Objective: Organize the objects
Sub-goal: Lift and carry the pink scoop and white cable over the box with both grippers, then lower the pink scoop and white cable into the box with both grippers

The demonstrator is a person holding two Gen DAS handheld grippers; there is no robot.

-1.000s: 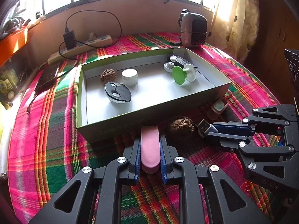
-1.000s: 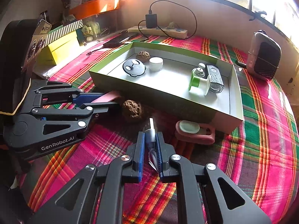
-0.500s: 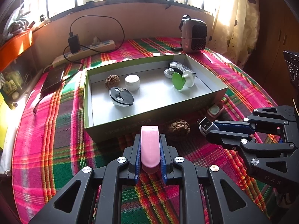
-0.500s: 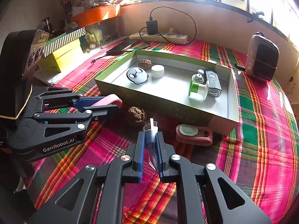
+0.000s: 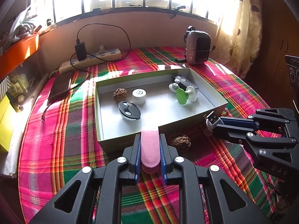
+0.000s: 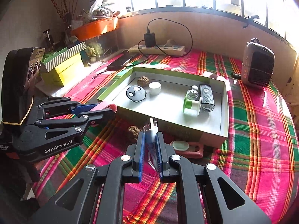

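My left gripper [image 5: 150, 145] is shut on a flat pink case [image 5: 150, 147] and holds it above the cloth, in front of the open green box [image 5: 213, 99]. It also shows in the right wrist view [image 6: 104, 109]. My right gripper [image 6: 149, 140] is shut on a white USB adapter [image 6: 150, 129], raised near the box's front right corner; it shows in the left wrist view [image 5: 213, 121] too. In the box lie a walnut [image 5: 120, 94], a white cap [image 5: 139, 96], a black round lid [image 5: 129, 110], a green-and-white spool [image 5: 185, 95] and a grey grater [image 6: 206, 98].
A second walnut [image 5: 181, 142] and a pink case with a pale oval lid [image 6: 186, 147] lie on the plaid cloth in front of the box. A power strip [image 5: 91, 59], a dark phone [image 5: 59, 87] and a small heater [image 5: 198, 47] sit behind it. Yellow boxes [image 6: 61, 71] stand at the left.
Both grippers have risen and drawn back from the table with their objects held, so the box looks smaller and farther. Objects on the cloth have not moved.
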